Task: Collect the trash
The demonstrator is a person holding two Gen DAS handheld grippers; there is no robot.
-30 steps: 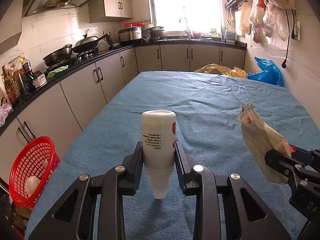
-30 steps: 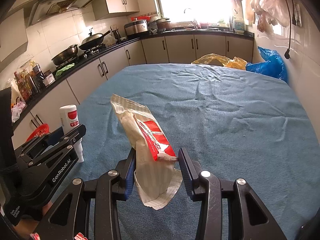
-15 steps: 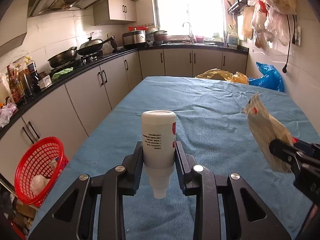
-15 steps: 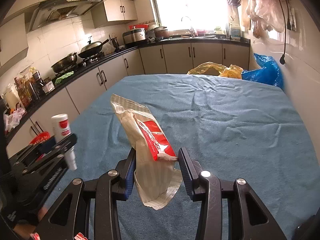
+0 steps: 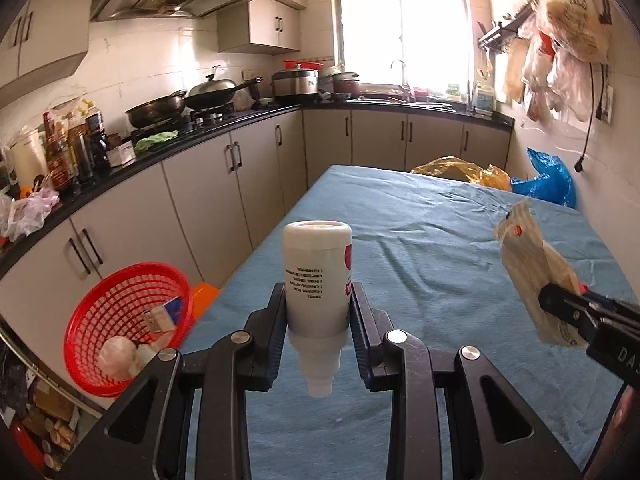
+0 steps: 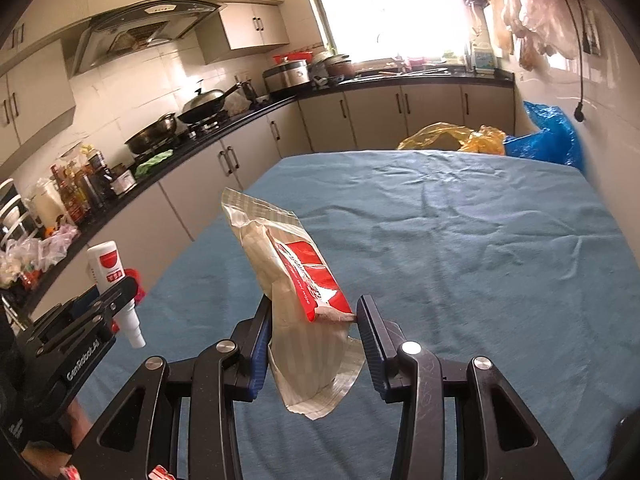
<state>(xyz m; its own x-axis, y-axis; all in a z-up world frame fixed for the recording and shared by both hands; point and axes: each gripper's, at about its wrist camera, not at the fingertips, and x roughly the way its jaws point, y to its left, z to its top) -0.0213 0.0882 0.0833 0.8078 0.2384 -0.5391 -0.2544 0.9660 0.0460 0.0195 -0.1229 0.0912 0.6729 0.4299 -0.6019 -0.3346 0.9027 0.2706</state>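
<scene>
Bottle and wrapper both held above the blue table

Left wrist view: bottle [image 5: 317,276] first. It is white plastic, upside down, flat base towards the window and narrow nozzle hanging below my fingers, with small black print running inverted along its side and a red patch on its right flank. My left gripper [image 5: 319,330] has both fingers clamped on the bottle's lower body, one blue-edged pad on each side, so the gap is just the bottle's width. The bottle hangs clear above the blue-clothed table [image 5: 432,240]. To the lower left, off the table's edge, sits a red basket [image 5: 120,320] on the floor with a few scraps already in it. At the right edge I see the other gripper's black tip holding a pale wrapper [image 5: 532,272] up in the air.

Right wrist view: the wrapper [image 6: 296,292] is a crumpled, striped beige pouch with a red panel on its front, its torn top tilted up and to the left. My right gripper [image 6: 313,344] pinches it at mid-height, fingers pressed against its sides, the lower end drooping below them. It is off the cloth. At far left, my left gripper carries the bottle, red circle label facing me.
</scene>
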